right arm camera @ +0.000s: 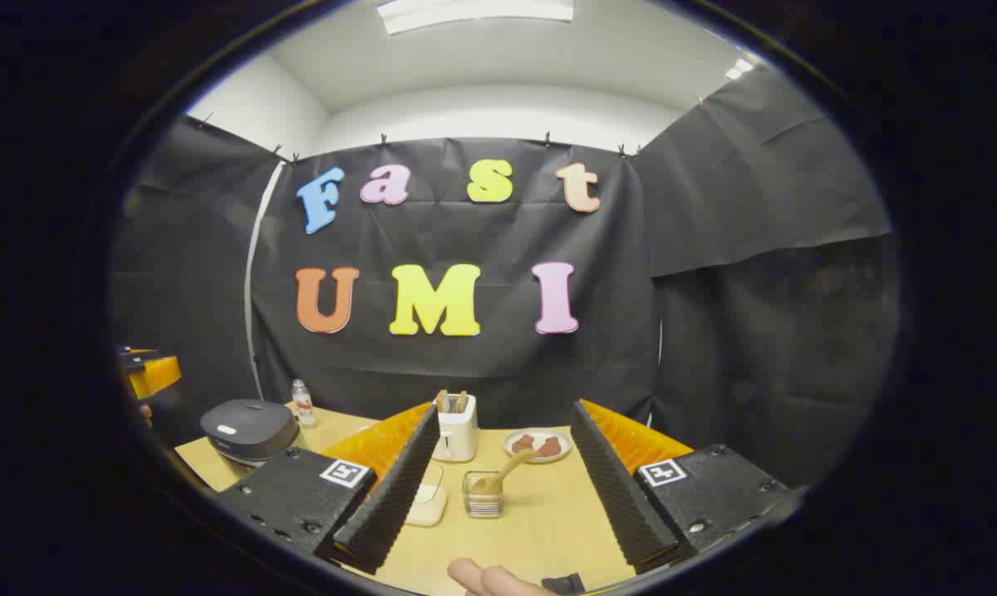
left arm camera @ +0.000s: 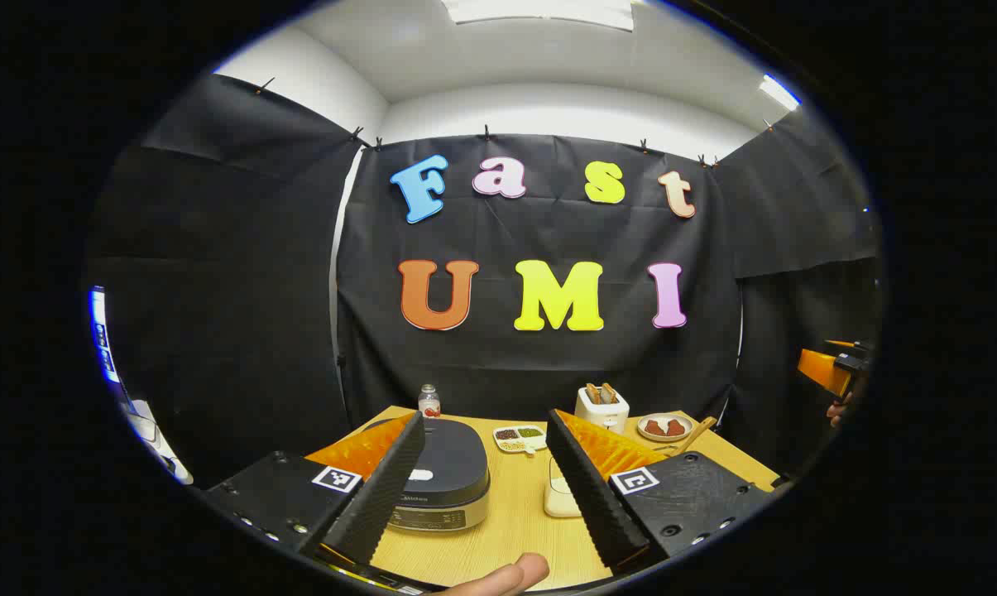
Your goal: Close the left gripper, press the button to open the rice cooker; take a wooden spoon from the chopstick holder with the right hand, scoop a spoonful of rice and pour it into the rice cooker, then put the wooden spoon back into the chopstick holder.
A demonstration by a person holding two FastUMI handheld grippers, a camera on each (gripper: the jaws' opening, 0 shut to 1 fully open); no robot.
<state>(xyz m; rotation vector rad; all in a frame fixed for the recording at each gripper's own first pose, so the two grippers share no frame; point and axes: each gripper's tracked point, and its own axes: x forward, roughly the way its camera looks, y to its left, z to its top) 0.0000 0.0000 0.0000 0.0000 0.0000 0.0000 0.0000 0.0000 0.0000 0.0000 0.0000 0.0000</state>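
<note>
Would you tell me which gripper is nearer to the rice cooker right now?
Left. The left gripper hovers open just before the rice cooker; the right gripper faces the chopstick holder, the cooker off to its left.

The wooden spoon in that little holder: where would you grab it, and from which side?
Probably by the handle. The wooden spoon stands bowl-down in the chopstick holder, its handle leaning up and to the right, clear of the rim. The right gripper, its jaws wide open, could come from above and in front and close on that free upper end, then lift along the handle's slant.

Black-draped booth (right arm camera: 754,331), wooden table (right arm camera: 548,513)
</note>
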